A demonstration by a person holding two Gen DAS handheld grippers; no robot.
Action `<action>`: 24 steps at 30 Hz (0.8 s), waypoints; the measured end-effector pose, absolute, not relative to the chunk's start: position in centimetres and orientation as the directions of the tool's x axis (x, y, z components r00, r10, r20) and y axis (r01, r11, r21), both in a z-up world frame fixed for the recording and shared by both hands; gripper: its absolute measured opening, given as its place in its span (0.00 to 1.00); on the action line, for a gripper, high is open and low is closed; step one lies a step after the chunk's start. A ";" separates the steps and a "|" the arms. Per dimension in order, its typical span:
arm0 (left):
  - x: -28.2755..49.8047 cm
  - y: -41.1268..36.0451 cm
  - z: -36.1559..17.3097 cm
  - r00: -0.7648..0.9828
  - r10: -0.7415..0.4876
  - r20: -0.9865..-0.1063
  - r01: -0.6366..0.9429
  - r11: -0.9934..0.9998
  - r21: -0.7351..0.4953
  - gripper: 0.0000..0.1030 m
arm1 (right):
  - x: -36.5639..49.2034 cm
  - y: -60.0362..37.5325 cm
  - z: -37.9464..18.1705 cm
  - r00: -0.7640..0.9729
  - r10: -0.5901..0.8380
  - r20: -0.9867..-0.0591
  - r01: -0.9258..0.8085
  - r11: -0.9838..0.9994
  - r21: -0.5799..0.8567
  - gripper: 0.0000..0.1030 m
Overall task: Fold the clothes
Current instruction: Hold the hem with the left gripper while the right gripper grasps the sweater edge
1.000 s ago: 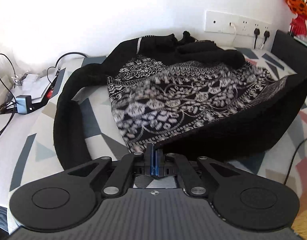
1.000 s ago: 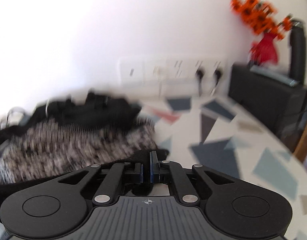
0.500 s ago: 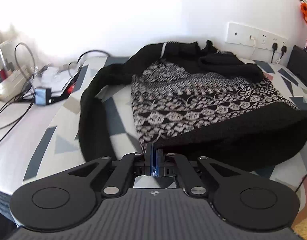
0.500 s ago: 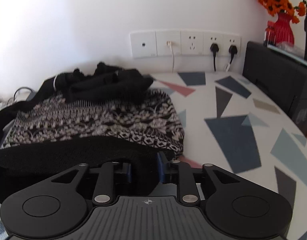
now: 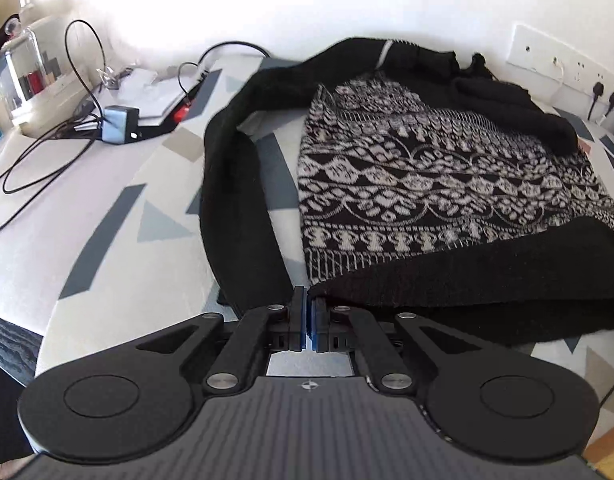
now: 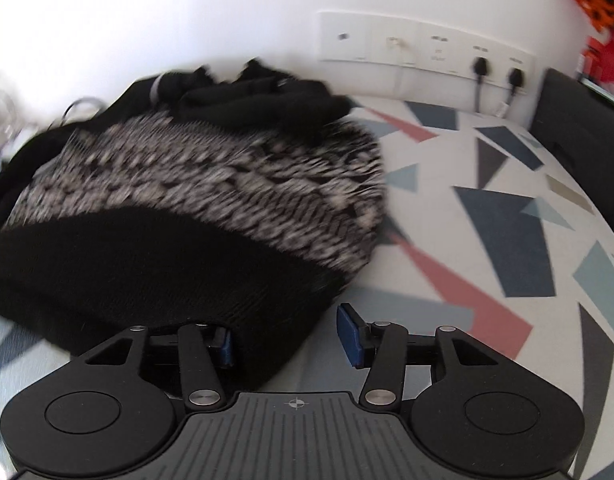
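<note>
A black sweater with a black-and-white patterned panel (image 5: 439, 184) lies partly folded on the table, its black hem turned over the near edge. One long black sleeve (image 5: 235, 216) trails along its left side. My left gripper (image 5: 309, 312) is shut, pinching the hem's left corner. In the right wrist view the sweater (image 6: 195, 204) fills the left half. My right gripper (image 6: 287, 334) is open, with the hem's right end (image 6: 267, 316) lying loose between its jaws.
The table has a cloth with coloured triangles (image 6: 499, 216). Cables, a small adapter (image 5: 119, 124) and a clear container (image 5: 23, 76) sit at the far left. Wall sockets with plugs (image 6: 495, 72) line the back wall. A black box (image 6: 587, 148) stands at the right.
My right gripper has opened and let go of the hem's right end. My left gripper has stayed shut on the hem while its view swung left.
</note>
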State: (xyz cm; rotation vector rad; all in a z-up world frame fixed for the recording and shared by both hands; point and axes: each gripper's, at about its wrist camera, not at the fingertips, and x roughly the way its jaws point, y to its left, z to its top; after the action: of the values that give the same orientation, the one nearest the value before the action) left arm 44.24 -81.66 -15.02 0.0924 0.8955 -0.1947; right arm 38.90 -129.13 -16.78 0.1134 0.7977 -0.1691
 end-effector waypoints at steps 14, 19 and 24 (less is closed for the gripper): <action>44.7 -82.4 -16.3 0.565 -0.154 -0.811 0.252 0.968 -0.008 0.07 | 35.7 -133.1 -14.4 0.692 -0.205 -0.692 0.296 0.955 0.013 0.41; 44.8 -82.6 -16.5 0.564 -0.141 -0.814 0.279 0.960 0.027 0.17 | 35.3 -131.3 -16.0 0.680 -0.174 -0.713 0.262 0.965 0.014 0.40; 44.9 -83.2 -17.1 0.579 -0.101 -0.809 0.313 0.944 0.107 0.48 | 35.1 -131.0 -17.0 0.662 -0.168 -0.731 0.271 0.962 0.025 0.23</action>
State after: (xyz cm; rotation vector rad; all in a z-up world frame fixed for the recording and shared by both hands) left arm 44.95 -83.18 -17.09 0.2497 0.9243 -0.2451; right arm 35.12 -131.04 -17.03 0.1361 0.8111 -0.2492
